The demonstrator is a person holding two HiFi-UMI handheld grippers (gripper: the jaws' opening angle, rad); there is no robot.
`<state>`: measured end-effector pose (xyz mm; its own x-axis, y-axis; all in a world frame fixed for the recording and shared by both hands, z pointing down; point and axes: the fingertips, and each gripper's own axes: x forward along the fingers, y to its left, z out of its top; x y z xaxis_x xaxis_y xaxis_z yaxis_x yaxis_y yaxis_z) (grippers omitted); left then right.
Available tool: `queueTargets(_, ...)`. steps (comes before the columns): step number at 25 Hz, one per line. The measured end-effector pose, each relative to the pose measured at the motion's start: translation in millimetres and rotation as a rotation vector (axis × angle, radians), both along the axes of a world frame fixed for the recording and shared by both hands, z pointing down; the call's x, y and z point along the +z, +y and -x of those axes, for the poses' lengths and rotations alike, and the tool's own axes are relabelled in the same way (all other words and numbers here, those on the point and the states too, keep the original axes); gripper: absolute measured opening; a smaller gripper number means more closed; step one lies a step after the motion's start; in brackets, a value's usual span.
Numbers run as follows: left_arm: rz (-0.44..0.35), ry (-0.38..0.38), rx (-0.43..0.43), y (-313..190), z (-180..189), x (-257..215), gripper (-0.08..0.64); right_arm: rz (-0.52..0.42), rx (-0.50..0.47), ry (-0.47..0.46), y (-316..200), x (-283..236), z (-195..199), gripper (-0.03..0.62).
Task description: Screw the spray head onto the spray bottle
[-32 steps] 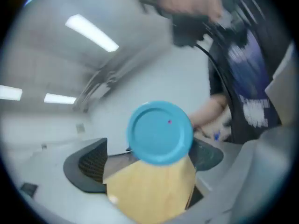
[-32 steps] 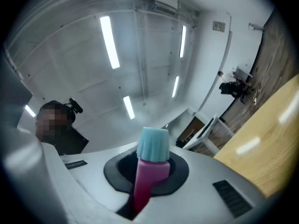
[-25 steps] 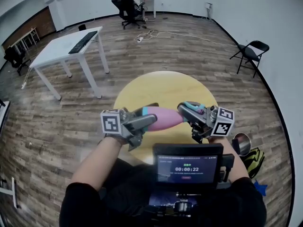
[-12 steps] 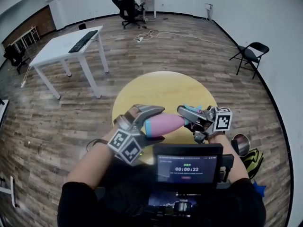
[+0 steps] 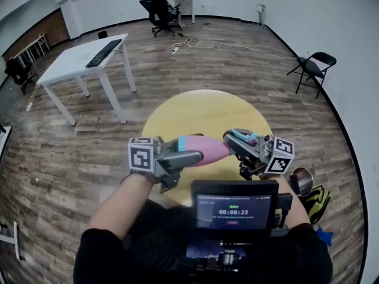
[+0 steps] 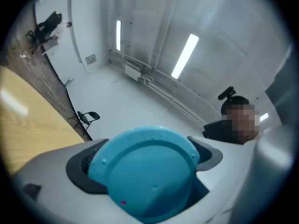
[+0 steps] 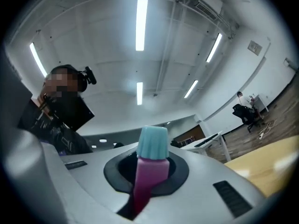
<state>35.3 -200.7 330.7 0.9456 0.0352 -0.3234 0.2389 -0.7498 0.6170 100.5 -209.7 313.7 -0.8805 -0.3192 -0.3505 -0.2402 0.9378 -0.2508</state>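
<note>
Holding the pink spray bottle (image 5: 207,148) level in the air above the near edge of the round yellow table (image 5: 201,108), with the left gripper (image 5: 190,148) closed tight round its teal base (image 6: 145,171). Pinching the spray head (image 5: 244,136) in the right gripper (image 5: 237,144), jaws narrowed onto its pink body just under the teal nozzle (image 7: 153,141), right at the bottle's neck. Cannot tell whether the threads have caught.

Judging by that, mid-screwing. Line up head and neck on one straight axis before turning. Press the two lightly together and twist one against the other with short wrist turns. Back off and restart if it binds early, to avoid cross-threading. Grip the bottle firmly enough to stop it spinning, but without crushing it. Stop once snug.

Beyond the table's far left: a white desk (image 5: 89,58) with a keyboard (image 5: 103,51) on it. Further beyond the table: a person seated in an office chair (image 5: 159,7), with cables (image 5: 183,43) on the floor between. Right of the table, by the wall: a black folding chair (image 5: 314,67). Nearer than the table: a chest-mounted timer screen (image 5: 234,209), close under both grippers, so worth minding on wide wrist turns. Right of the near edge, on the floor: a yellow-green bag (image 5: 317,197).
</note>
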Motion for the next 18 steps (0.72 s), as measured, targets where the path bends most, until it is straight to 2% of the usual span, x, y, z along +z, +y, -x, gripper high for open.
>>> queueTargets(1,-0.067,-0.030,0.012,8,-6,-2,0.549,0.019,-0.018,-0.017,-1,1,1,0.017)
queueTargets(3,-0.270,-0.153,0.025,24,-11,4,0.545,0.076,-0.057,-0.054,-3,2,1,0.022)
queueTargets(6,-0.683,-0.422,0.022,41,-16,38,0.540,0.128,-0.106,-0.030,-3,6,3,0.023)
queueTargets(8,-0.927,-0.566,-0.002,44,-22,59,0.541,0.101,-0.113,0.009,3,9,0,0.023)
queueTargets(11,-1.187,-0.734,-0.067,34,-20,79,0.541,0.053,-0.094,0.057,8,8,1,0.023)
queueTargets(12,-1.248,-0.773,-0.092,30,-17,82,0.541,0.056,-0.091,0.060,7,9,1,0.023)
queueTargets(14,-1.355,-0.806,-0.139,27,-16,84,0.541,0.072,-0.097,0.044,6,11,1,0.023)
queueTargets(16,-1.463,-0.802,-0.195,28,-16,78,0.541,0.081,-0.106,0.020,7,11,-1,0.023)
queueTargets(18,-1.617,-0.792,-0.297,28,-14,65,0.541,0.117,-0.102,0.001,3,13,-2,0.021)
